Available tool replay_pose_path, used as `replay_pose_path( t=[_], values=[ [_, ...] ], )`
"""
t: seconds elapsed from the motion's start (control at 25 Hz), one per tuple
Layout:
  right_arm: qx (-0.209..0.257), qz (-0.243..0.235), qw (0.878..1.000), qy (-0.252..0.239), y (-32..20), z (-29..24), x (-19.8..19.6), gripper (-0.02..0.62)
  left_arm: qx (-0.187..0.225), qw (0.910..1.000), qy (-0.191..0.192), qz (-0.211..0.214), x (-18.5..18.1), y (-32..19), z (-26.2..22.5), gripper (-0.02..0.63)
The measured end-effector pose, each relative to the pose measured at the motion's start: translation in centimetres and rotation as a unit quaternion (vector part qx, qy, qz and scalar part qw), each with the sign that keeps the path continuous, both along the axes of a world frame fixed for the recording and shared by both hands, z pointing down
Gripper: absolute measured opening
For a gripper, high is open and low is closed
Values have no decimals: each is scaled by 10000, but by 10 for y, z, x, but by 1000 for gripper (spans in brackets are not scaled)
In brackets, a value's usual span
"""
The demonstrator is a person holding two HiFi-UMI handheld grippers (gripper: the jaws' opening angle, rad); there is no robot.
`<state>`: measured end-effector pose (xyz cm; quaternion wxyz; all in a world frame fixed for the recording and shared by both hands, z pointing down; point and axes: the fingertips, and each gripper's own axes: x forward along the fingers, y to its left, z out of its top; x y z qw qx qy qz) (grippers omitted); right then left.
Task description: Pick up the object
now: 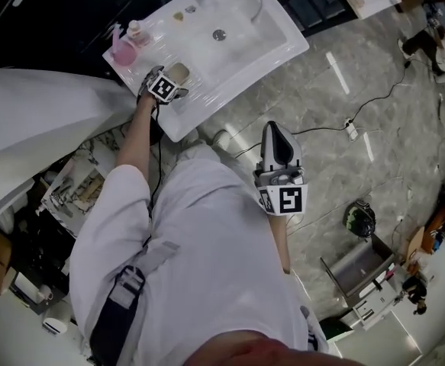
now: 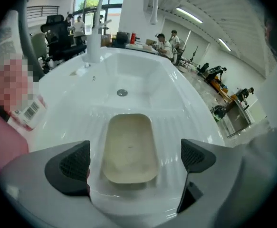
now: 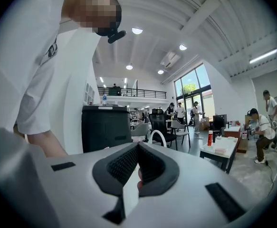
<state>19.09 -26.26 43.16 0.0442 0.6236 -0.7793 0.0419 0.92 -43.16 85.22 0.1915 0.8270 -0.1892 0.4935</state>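
white sink basin [image 1: 260, 44], beige soap bar [image 2: 128, 148] on its ledge, marbled floor [image 1: 390, 189]

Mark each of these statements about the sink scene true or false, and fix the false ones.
1. The left gripper has its jaws apart, with the beige dish lying ahead between them. True.
2. The right gripper is holding the dish. False: its jaws are together and it is held away from the sink, pointing into the room.
3. The dish rests on the sink's ridged ledge, not down in the bowl by the drain. True.
4. The pink bottle stands in the bowl beside the drain. False: it stands on the sink's corner ledge, near the left gripper.
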Motion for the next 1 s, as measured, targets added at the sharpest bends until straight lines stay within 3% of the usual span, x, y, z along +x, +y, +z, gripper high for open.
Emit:
replay_pose_path(
  t=[0.24, 0.32, 0.44, 0.64, 0.68, 1.0],
  values=[
    [180, 134, 9996, 140, -13, -19, 6, 3, -387, 9973, -546, 313, -2, -4, 22, 583],
    [177, 193, 9995, 170, -15, -18, 8, 3, -434, 9972, -471, 386, 1, -7, 23, 578],
    [135, 274, 9994, 130, -15, -15, 10, 2, -582, 9962, -402, 506, 3, -5, 25, 491],
    [131, 326, 9993, 84, -13, -13, 15, 3, -593, 9962, -387, 512, 5, -7, 17, 435],
    [137, 332, 9993, 85, -13, -13, 16, 2, -560, 9962, -418, 519, 4, -8, 18, 385],
    [278, 310, 9990, 138, -8, -21, 16, 3, -487, 9954, -605, 562, -7, 2, 17, 371]
  ],
)
